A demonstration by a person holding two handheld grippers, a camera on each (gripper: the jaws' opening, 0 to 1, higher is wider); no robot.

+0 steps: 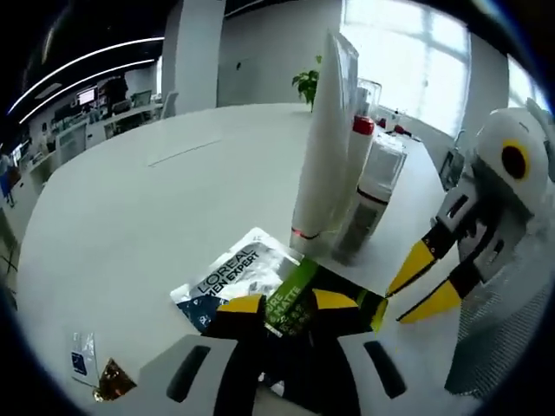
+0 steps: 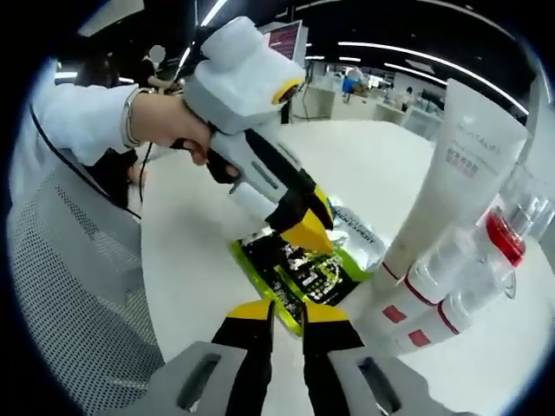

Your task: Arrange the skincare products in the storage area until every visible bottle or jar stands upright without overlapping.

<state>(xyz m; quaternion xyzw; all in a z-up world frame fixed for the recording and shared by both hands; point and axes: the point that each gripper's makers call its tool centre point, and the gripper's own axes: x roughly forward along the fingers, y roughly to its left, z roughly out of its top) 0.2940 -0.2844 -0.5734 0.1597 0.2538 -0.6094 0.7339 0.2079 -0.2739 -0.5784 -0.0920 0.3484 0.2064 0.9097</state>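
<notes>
In the left gripper view the left gripper (image 1: 288, 301) pinched the green sachet (image 1: 305, 299) lying flat on the white table (image 1: 139, 217) before the upright white tube (image 1: 328, 139), while in the right gripper view the right gripper (image 2: 290, 310), jaws nearly closed, held nothing beside that sachet.

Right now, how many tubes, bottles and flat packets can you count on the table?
Tall white tube: 1
Upright bottles beside it, one with a red cap and a clear one: at least 2
Flat packets, green and silver: 2
Total: at least 5
</notes>
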